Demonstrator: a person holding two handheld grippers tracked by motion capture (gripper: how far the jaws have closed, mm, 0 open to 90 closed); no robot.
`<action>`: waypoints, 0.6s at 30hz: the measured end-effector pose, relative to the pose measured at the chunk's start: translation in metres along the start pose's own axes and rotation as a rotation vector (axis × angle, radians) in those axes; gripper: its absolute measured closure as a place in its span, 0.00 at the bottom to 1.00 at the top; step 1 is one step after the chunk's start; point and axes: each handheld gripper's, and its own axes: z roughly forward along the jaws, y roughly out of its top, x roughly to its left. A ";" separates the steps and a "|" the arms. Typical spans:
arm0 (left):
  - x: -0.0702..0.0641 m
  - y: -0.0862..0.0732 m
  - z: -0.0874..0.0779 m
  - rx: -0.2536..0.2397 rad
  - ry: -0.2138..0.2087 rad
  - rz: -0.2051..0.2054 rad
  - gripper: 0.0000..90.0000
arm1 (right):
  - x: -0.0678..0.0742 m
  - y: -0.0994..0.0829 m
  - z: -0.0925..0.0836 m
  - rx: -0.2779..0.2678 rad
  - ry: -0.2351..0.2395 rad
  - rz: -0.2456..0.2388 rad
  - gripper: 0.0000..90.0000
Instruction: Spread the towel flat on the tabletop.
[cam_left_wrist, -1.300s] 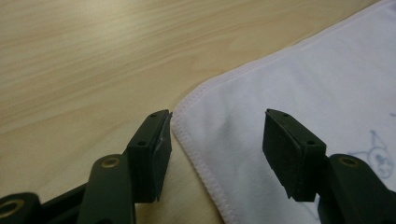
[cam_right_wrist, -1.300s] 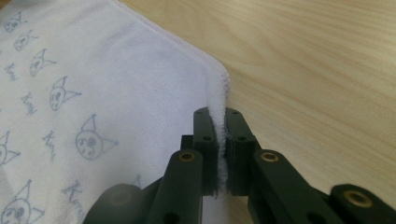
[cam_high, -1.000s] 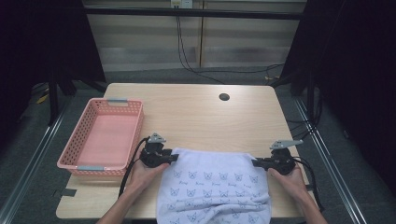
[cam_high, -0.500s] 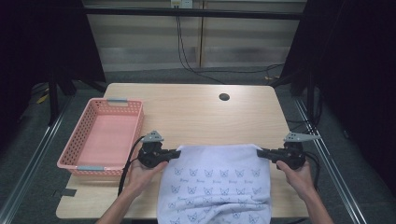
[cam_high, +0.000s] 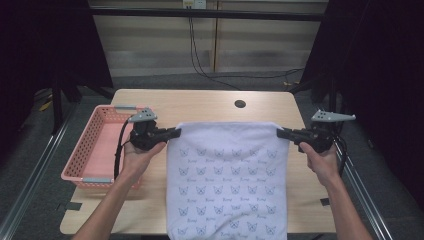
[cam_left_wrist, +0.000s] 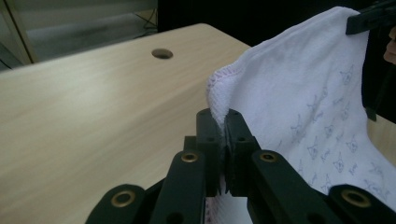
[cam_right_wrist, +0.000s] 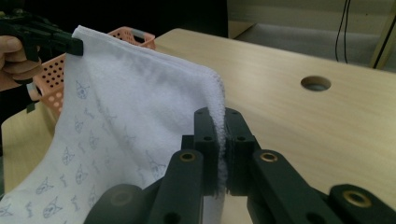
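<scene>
You have the white towel (cam_high: 227, 180) stretched between your 2 claws, and the line that matters is its top edge: it runs straight across the worktop (cam_high: 210, 106) from one claw to the other, level and taut, with the rest of the cloth falling toward you and over the near edge of the worktop.

Your left claw (cam_high: 176, 132) is clamped on the towel's upper left corner; in the left gripper view the hemmed corner (cam_left_wrist: 219, 100) sits pinched between the 2 black jaws. Your right claw (cam_high: 280, 133) is clamped on the upper right corner in the same way, the cloth rising out of the shut jaws in the right gripper view (cam_right_wrist: 220, 109). Both corners appear lifted a little clear of the wood.

So the towel's long axis runs from the held edge back toward your body, and its short axis lies between your hands. Neither hand is nearer to the cloth; each has 1 corner. What differs is what lies to the side: the pink basket (cam_high: 85, 155) stands just beside your left hand (cam_high: 140, 152), well apart from your right.

Whatever you do next, my judgement is that both claws must travel together. Keep the top edge parallel to the worktop's far edge, or the cloth will skew.
</scene>
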 end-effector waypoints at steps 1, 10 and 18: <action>0.004 0.006 -0.001 -0.007 0.016 0.001 0.96 | -0.002 0.006 0.000 -0.006 -0.002 -0.007 0.96; 0.021 0.040 -0.001 -0.060 0.041 0.016 0.97 | -0.019 0.049 0.011 -0.036 -0.058 -0.022 0.96; 0.021 0.084 -0.008 -0.117 0.062 0.062 0.97 | -0.026 0.088 0.008 -0.080 -0.098 -0.034 0.96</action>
